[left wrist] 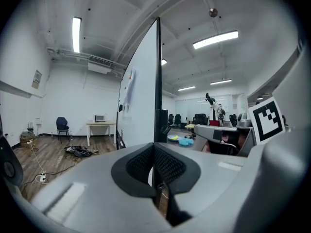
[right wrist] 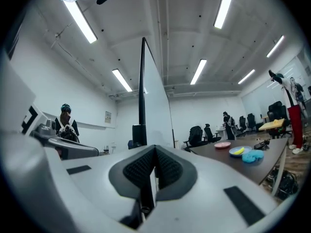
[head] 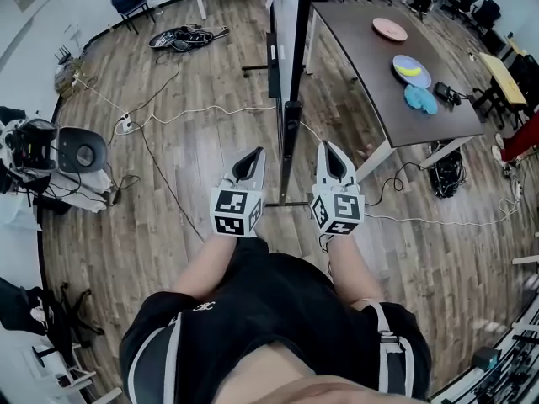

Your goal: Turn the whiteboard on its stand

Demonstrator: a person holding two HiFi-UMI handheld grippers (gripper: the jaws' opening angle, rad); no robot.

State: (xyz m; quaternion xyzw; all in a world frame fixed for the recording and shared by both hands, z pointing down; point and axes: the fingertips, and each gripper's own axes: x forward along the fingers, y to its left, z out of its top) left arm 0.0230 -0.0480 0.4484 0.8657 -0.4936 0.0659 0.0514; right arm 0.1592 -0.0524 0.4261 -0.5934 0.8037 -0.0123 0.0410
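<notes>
Whiteboard edge-on, top cut off, left hand-held gripper and right hand-held gripper both closed, empty

The whiteboard, white-faced with a dark frame, stands upright and edge-on at centre, on a black stand whose foot rests on the wood floor.

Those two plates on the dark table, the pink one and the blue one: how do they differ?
The pink plate is bare; the blue plate has something yellow on it. The pink plate lies farther from the person along the table; the blue plate lies nearer, beside a light blue lump. Both are round and lie flat on the same table.
</notes>
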